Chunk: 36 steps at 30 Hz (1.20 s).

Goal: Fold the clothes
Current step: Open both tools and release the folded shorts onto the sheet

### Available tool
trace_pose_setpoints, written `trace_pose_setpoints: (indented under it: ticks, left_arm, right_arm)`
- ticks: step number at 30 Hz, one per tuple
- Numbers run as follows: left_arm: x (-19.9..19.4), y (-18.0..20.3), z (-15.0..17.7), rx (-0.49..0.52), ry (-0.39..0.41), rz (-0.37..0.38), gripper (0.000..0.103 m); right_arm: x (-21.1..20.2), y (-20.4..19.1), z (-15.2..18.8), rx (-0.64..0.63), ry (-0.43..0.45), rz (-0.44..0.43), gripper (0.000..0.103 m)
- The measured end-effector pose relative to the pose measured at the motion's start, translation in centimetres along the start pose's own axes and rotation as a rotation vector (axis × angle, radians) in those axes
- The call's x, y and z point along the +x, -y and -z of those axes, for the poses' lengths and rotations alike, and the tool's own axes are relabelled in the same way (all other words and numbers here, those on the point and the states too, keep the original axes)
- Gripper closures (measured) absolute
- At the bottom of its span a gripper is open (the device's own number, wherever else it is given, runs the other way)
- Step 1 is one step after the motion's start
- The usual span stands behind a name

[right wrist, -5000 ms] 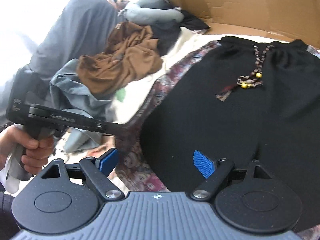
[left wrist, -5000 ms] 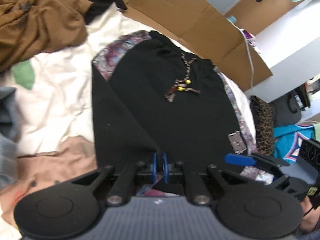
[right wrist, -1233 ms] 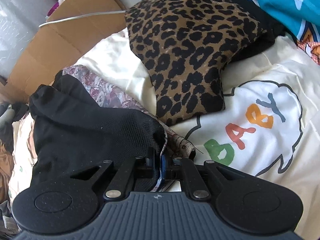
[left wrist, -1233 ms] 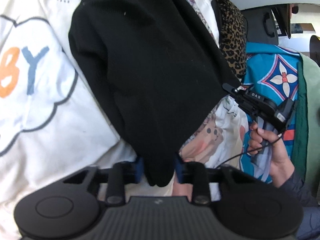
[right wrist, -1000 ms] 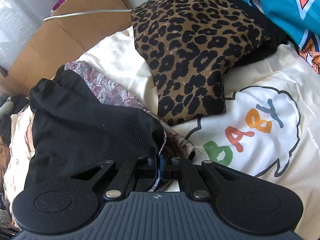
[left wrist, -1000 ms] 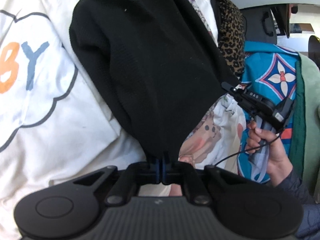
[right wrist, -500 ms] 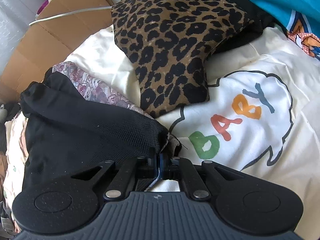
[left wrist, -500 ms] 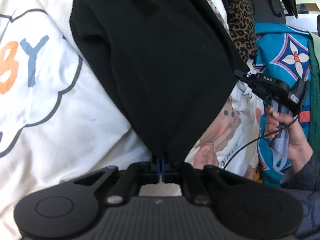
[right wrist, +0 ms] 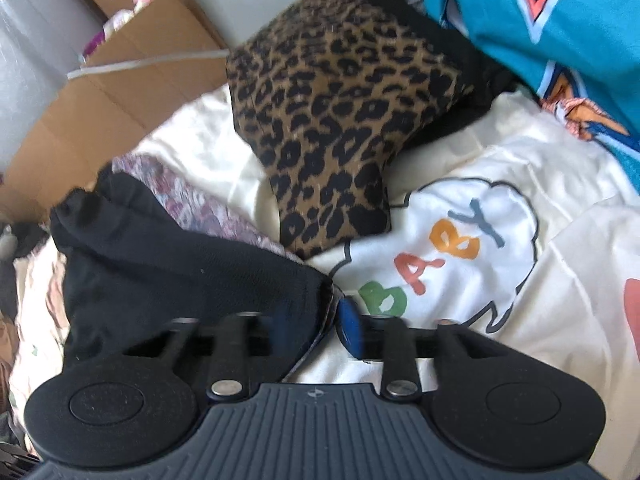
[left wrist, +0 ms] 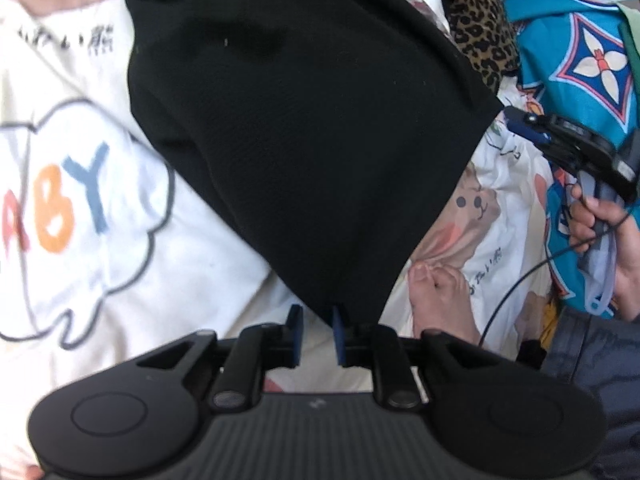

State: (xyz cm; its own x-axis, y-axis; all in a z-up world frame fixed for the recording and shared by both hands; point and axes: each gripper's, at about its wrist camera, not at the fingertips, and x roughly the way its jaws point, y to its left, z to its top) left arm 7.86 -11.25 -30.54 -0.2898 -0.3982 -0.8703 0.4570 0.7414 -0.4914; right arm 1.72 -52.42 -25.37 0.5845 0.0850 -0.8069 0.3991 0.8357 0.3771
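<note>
Half a second ago both tools pinched the black garment; now both have let go. My left tool point(left wrist: 316, 330) stands parted with the black garment point(left wrist: 312, 128) lying just past its fingers, folded on the bed sheet point(left wrist: 80, 184). My right tool point(right wrist: 316, 328) is spread too, a corner of cloth loose between its fingers. Beyond sits the leopard-print cushion point(right wrist: 332, 112), just beside the fold. My worry: that loose corner could catch a finger as I withdraw and drag the fold open.
</note>
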Motion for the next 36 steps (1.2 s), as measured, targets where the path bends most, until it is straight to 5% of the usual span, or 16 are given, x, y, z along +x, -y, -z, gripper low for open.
trace_pose_setpoints:
  ticks: [10, 13, 16, 18, 22, 36]
  left_arm:
    - [-5.6, 5.4, -5.5, 0.088, 0.045, -0.178, 0.053]
    - [-7.2, 6.3, -7.2, 0.080, 0.074, -0.236, 0.051]
    - [-8.3, 6.7, -8.7, 0.025, 0.089, -0.256, 0.050]
    - [-9.0, 6.8, -9.5, -0.245, 0.205, -0.279, 0.050]
    - [-9.9, 6.7, -11.1, -0.343, 0.227, -0.317, 0.050]
    - [-13.8, 9.3, -15.5, -0.450, 0.320, -0.413, 0.048]
  right_arm:
    - [-1.7, -1.2, -0.3, 0.044, 0.105, -0.070, 0.057]
    - [-1.5, -2.1, -1.1, 0.042, 0.109, -0.094, 0.057]
    - [-1.4, -3.1, -1.7, 0.019, 0.107, -0.125, 0.057]
    - [-1.6, -3.7, -1.8, 0.003, 0.106, -0.140, 0.057]
    - [-3.4, -4.1, -1.3, 0.042, 0.132, -0.143, 0.056]
    - [-9.2, -4.2, -5.9, -0.038, 0.193, -0.214, 0.052]
